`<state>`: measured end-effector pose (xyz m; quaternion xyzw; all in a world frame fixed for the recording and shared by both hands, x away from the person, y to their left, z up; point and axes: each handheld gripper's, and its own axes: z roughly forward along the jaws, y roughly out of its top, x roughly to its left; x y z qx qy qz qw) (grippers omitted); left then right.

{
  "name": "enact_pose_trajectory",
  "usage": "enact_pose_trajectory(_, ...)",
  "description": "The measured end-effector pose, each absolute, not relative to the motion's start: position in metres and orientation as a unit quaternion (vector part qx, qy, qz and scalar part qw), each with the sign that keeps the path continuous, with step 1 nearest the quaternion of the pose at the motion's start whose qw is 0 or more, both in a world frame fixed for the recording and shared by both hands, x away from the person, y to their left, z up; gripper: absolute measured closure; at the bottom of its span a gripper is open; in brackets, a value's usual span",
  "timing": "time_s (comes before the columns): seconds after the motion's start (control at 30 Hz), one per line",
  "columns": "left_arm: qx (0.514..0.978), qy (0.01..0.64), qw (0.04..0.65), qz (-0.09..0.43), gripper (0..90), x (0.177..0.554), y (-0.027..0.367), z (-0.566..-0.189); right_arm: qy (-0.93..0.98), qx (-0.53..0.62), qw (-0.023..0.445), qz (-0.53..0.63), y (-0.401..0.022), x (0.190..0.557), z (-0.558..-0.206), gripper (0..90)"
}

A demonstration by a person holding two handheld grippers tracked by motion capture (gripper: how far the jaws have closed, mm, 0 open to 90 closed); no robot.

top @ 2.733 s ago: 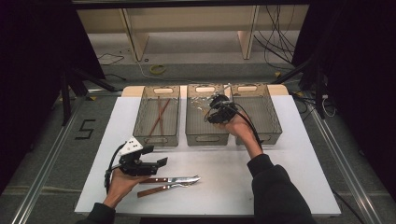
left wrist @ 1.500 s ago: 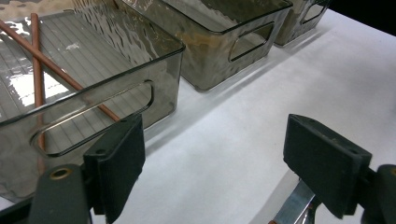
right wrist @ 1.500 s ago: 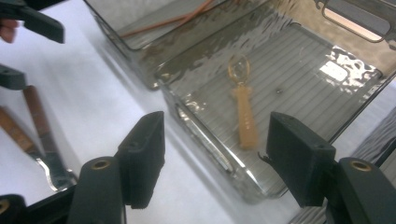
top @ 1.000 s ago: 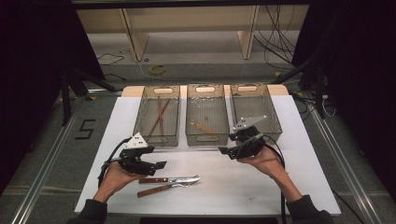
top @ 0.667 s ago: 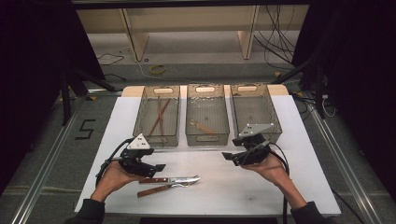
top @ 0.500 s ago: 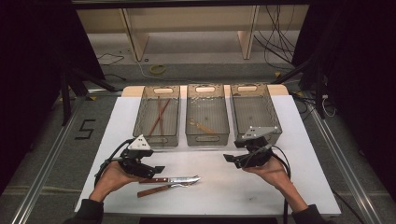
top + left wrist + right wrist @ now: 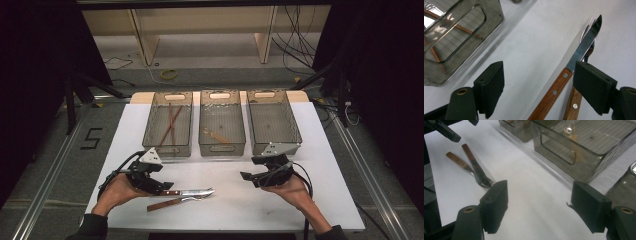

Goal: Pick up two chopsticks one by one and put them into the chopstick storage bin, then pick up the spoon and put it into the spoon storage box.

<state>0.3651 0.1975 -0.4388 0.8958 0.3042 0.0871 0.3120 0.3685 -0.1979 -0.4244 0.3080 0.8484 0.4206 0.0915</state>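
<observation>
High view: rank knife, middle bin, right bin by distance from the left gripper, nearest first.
From the left gripper:
1. Knife, on the table right beside its jaws.
2. Middle bin, farther back, to the right.
3. Right bin, farthest, across the table behind the right gripper.

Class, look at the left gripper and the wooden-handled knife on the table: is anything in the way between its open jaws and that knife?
Nothing visible blocks it. The left gripper is open, and the knife lies on the white table between its jaws. A fork lies under the knife, crossing it at the tips.
</observation>
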Motion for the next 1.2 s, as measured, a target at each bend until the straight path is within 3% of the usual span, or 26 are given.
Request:
enact_pose_trajectory(0.7, 0.915, 0.305, 0.256, 0.070, 27.1, 0.371, 0.196, -0.456, 0.841, 0.323, 0.082, 0.426, -0.210, 0.355, -0.433, 29.4)
enact_pose_trajectory(1.2, 0.935, 0.272, 0.219, 0.060, 38.8, 0.371, 0.187, -0.457, 0.843, 0.326, 0.079, 0.421, -0.213, 0.351, -0.436, 29.4)
